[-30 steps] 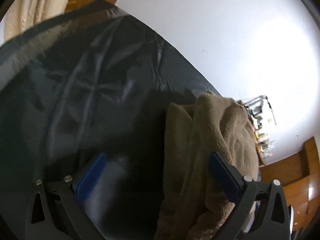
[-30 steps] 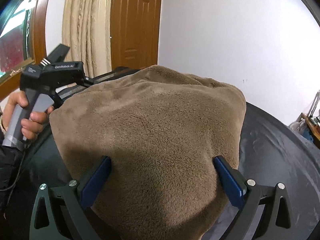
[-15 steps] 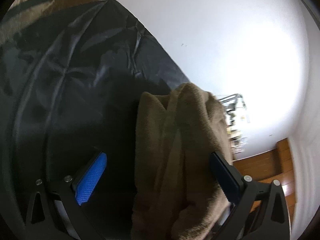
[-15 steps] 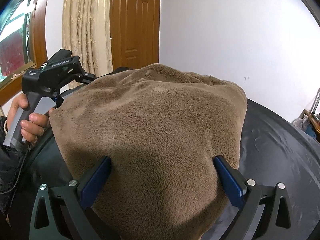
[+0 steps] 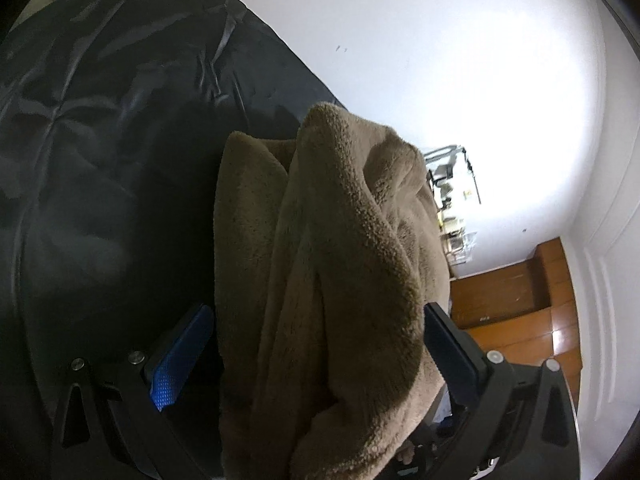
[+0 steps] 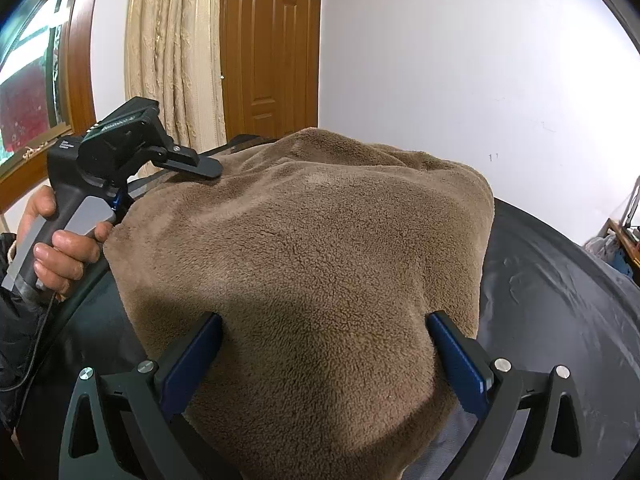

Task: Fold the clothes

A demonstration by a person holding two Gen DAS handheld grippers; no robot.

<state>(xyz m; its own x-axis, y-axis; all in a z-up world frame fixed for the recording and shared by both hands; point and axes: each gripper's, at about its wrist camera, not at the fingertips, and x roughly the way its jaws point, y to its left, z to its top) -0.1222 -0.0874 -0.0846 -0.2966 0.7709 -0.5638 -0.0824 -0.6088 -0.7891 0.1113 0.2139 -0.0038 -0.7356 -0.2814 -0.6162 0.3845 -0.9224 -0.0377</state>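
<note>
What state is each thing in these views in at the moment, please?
brown fleece garment: bunched in thick folds, lying on the black sheet, between both grippers' fingers.
left gripper: open, fleece between its fingers.
right gripper: open, fingers astride the fleece.
black sheet: spread out, wrinkled.
wooden door: closed.
curtain: hanging in folds beside the door.

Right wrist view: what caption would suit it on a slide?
Brown fleece garment bunched between the right gripper's open fingers, over a black sheet.
</note>
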